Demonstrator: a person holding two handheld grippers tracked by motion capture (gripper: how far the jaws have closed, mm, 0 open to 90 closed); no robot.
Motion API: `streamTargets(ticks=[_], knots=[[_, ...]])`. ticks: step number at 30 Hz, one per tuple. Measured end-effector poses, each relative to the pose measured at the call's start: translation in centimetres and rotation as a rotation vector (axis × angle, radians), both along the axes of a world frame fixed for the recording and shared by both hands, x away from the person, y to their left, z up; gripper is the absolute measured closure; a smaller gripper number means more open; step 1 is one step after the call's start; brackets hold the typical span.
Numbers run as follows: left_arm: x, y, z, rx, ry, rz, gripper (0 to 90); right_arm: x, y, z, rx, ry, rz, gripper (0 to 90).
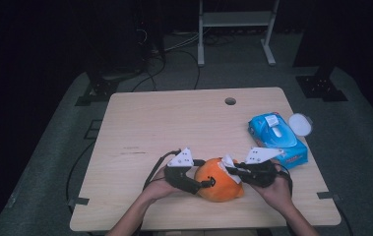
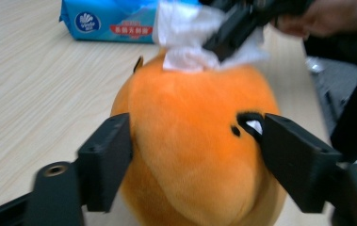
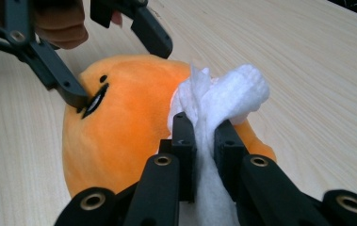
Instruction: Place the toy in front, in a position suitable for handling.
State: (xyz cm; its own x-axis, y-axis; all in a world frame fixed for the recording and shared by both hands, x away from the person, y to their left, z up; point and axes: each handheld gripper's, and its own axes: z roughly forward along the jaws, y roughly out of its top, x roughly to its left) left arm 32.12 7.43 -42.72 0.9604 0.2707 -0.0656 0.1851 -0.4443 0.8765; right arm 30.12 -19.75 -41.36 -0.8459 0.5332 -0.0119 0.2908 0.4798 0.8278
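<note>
Wiping step under way: left hand-held gripper [image 1: 204,184] clamps orange plush toy [image 1: 218,180] at lower centre; right hand-held gripper [image 3: 203,123] clenched on white wipe [image 3: 223,96], pressed against plush. Next: stroke wipe across surface, toy kept steady.

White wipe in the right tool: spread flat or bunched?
Bunched: the white wipe is crumpled into a wad, pinched by the right tool, touching the orange plush toy.

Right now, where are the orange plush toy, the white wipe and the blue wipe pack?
Plush [image 1: 217,183]: high view, its orange top.
Wipe [image 3: 235,92]: right gripper view, bunched end above the jaws.
Pack [image 1: 277,138]: high view, blue top face.
</note>
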Motion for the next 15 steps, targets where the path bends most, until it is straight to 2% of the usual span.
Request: streamTargets(ticks=[1,2,3,5,7,15], knots=[[-0.1,-0.1,0.3,-0.027,0.009,-0.008,23.2,-0.1,0.1,0.0,0.003,0.002,0.0,81.2],[-0.2,-0.3,0.5,-0.034,0.007,-0.019,22.8,-0.2,0.3,0.1,0.027,0.009,0.007,81.2],[-0.4,-0.5,0.5,-0.007,-0.012,-0.018,23.1,-0.3,0.5,0.2,0.039,0.01,0.017,81.2],[-0.6,-0.7,0.2,0.045,-0.051,-0.013,25.6,-0.5,1.1,0.4,0.026,-0.009,0.031,81.2],[-0.3,-0.4,-0.1,0.04,-0.037,-0.004,27.8,-0.6,1.3,0.5,0.007,-0.021,0.031,81.2],[0.5,1.1,-0.9,0.03,0.001,0.022,30.1,0.4,-1.3,-0.3,0.041,0.05,-0.02,81.2]])
